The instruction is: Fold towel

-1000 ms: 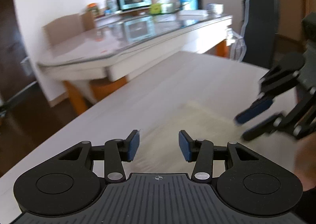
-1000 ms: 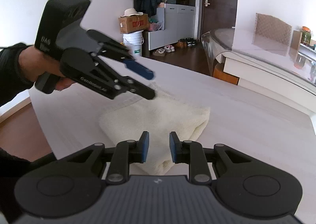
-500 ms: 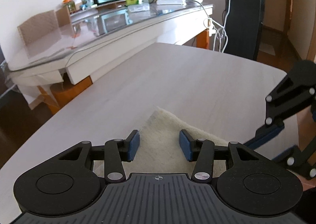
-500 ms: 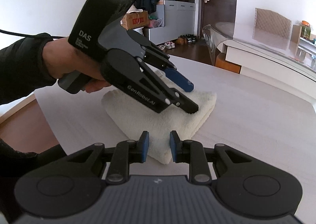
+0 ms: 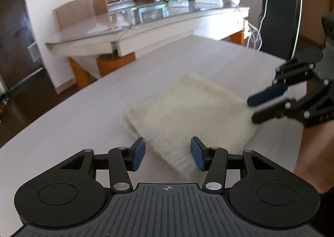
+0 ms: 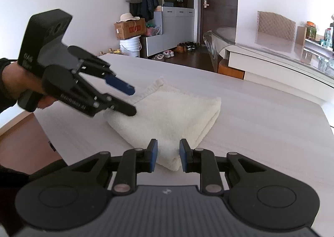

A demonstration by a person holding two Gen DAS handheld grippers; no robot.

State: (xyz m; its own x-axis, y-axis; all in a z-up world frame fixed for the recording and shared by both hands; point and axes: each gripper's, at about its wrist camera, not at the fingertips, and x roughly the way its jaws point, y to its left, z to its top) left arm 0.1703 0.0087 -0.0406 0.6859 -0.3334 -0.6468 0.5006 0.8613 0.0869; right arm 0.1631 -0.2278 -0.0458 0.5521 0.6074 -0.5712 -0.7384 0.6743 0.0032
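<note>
Both tongs were released and held nothing. Left tongs [image 5: 167, 154] were spread wide with the towel's near corner showing between the pads, but above it, no contact that I could see. Right tongs [image 6: 167, 154] had a narrower gap, also hovering over the towel's near corner in their own view.

Towel [image 6: 167, 111] lay on the tabletop [image 6: 261, 115] as a thick cream rectangle, several layers visible along its right edge in the right wrist view.

Change vs half a second ago: left tongs had backed off. Back then they sat low on top of the towel, pads right at the cloth; now they were lifted and pulled toward the near-left, so the whole folded stack showed in the left wrist view. Right tongs had also moved away slightly. Towel shape looked the same, no layer lifted or dragged.

My read: the fold was done or nearly so, and that last contact was a press/smooth. One corner at the far left of the towel [image 5: 187, 109] stuck out a bit past the stack, so edges weren't perfectly flush; could take a tidy-up.

Room: bare tabletop to the right and far side of the towel, plenty of space to slide or re-fold. Near-left tabletop edge was close to the towel, less margin there. Second table [image 5: 158, 21] stood well apart, not in the way.
</note>
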